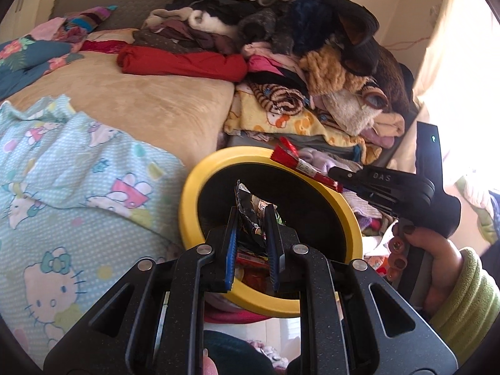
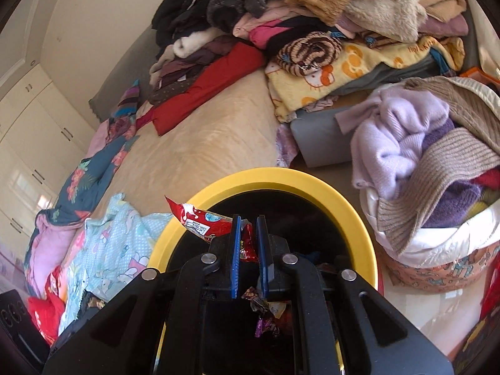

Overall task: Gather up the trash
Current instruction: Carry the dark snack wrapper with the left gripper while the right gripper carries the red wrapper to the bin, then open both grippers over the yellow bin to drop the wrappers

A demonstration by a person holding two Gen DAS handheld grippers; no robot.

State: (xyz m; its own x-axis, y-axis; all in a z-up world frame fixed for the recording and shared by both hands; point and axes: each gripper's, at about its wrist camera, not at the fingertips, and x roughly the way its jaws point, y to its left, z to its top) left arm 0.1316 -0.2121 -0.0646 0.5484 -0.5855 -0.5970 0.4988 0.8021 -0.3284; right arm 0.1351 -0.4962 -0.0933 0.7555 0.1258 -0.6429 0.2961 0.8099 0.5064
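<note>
A black bin with a yellow rim (image 1: 347, 215) (image 2: 281, 178) stands beside the bed. My left gripper (image 1: 253, 215) is shut on a dark printed wrapper (image 1: 251, 215), held over the bin's mouth. The right gripper (image 2: 248, 222) is shut on a red wrapper (image 2: 200, 218) that sticks out to the left over the rim. In the left wrist view that right gripper (image 1: 336, 172) reaches in from the right in a hand, holding the red wrapper (image 1: 293, 162) above the far rim. Several crumpled wrappers (image 2: 265, 309) lie inside the bin.
A beige bed (image 1: 131, 103) carries a light blue cartoon-print cloth (image 1: 72, 181) and a tall heap of clothes (image 1: 281, 47). A basket of knitwear (image 2: 437, 162) stands to the right of the bin. White cabinets (image 2: 28, 125) line the left wall.
</note>
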